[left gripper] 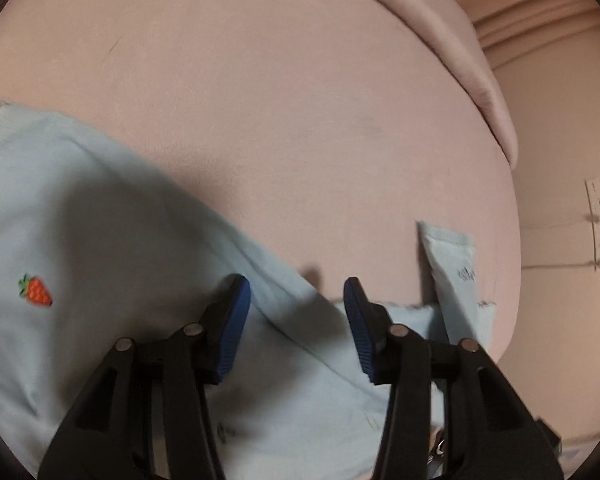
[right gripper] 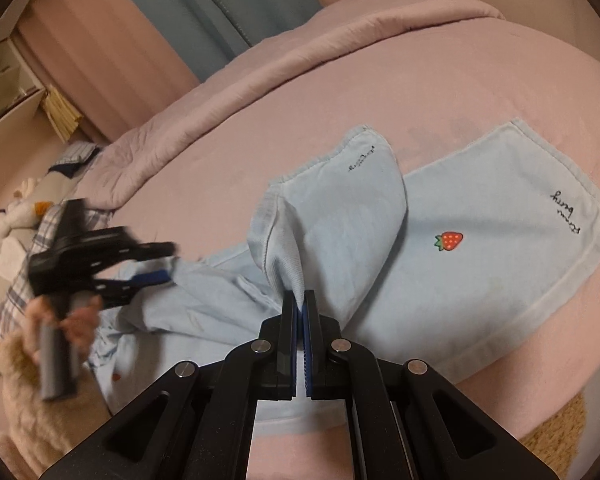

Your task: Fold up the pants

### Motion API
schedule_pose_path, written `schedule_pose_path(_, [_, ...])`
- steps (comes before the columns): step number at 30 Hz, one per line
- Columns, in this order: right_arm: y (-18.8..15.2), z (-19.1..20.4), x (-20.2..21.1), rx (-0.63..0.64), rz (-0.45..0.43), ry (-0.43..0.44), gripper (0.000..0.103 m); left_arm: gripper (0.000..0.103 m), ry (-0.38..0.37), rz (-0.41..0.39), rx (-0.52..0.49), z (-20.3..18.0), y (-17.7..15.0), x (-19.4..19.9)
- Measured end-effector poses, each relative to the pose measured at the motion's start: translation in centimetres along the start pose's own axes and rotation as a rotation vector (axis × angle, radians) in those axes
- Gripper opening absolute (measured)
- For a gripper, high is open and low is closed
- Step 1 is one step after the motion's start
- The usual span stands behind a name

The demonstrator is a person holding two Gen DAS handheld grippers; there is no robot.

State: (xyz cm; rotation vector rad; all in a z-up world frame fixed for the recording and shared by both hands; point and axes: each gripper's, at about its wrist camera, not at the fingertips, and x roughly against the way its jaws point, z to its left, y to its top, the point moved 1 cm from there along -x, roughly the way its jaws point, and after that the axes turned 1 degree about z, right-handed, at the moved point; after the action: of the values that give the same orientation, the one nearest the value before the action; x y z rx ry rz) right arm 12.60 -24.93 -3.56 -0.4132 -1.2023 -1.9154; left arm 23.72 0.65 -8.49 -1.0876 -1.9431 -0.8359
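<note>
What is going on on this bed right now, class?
A person is folding light blue pants on a pink bed with a hand-held tool in each hand. The right tool is shut on a pinch of the fabric, holding one leg lifted and doubled over. The left tool is open above the pants with nothing between its pads. The fold is unfinished.
</note>
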Motion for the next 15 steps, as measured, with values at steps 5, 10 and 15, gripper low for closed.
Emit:
schedule_pose_path(5, [0.2,0.3,-0.3,0.012,-0.004,-0.018,0.002,0.0,0.002,-0.082,-0.027,-0.1,-0.1,0.7])
schedule_pose_path(10, [2.4,0.5,0.2,0.036,-0.048,-0.026,0.002,0.0,-0.11,-0.341,-0.101,-1.4,-2.4,10.0])
schedule_pose_path(15, [4.1,1.7,1.4,0.063,-0.109,0.011,0.002,0.0,-0.195,-0.38,-0.164,-2.2,-4.7,15.0])
